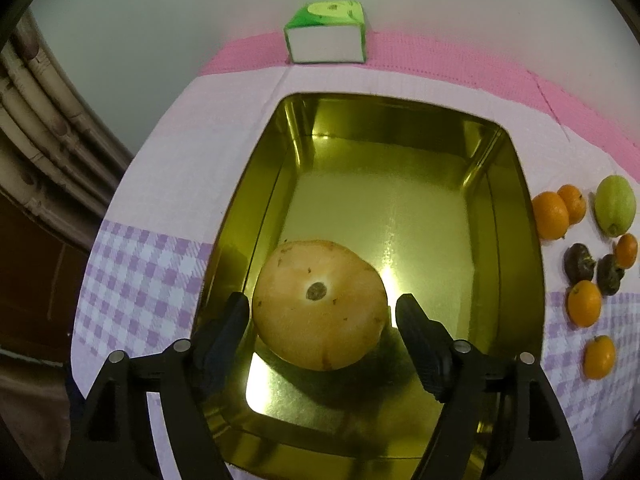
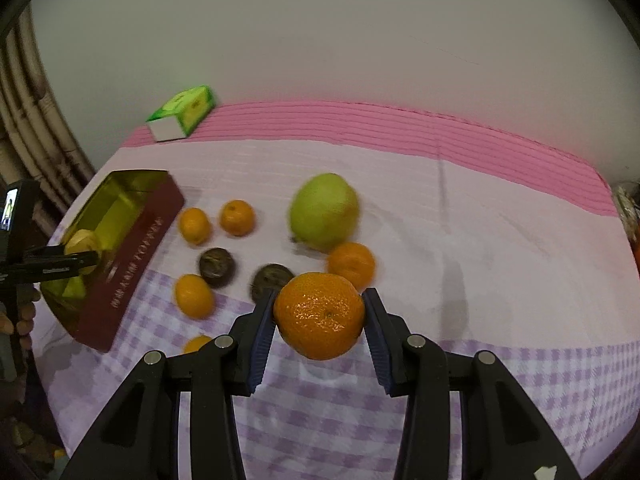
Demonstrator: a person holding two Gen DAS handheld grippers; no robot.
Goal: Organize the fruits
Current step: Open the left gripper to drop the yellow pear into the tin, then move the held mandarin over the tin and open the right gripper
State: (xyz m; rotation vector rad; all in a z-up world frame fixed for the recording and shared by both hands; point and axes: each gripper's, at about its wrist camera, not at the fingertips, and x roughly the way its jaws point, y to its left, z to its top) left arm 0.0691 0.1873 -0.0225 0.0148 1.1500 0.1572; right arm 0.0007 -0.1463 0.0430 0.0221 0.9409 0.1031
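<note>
**Right claw holds a mandarin; left claw stands open around the pale fruit in the tin**

Your right claw (image 2: 319,314) is nearest the lens, its two blue pads pressed against the sides of an orange mandarin (image 2: 320,316), which hangs clear of the checked cloth (image 2: 520,380) below it. Beyond it on the surface lie the rest of the fruit: a large green fruit (image 2: 324,211), a mandarin just beside it (image 2: 352,264), two dark brown fruits (image 2: 217,262) (image 2: 272,278), and four more small mandarins toward the tin, one (image 2: 197,343) half hidden behind your claw's finger.

Your left claw (image 1: 322,312) points down into the gold-lined tin (image 1: 516,200). A pale yellow-orange round fruit (image 1: 320,304) rests on the tin floor at the near end, between the black fingers (image 1: 230,320). The left finger looks to be right at the fruit's skin, while a clear gap shows at the right one, so the claw is open, not clamped. The rest of the tin floor is bare metal.

From the right wrist view the tin shows a dark red outer wall with gold lettering, and it sits at the left of the loose fruit. A green and white carton (image 2: 182,114) stands at the far edge, on the pink stripe of the cloth by the wall.
</note>
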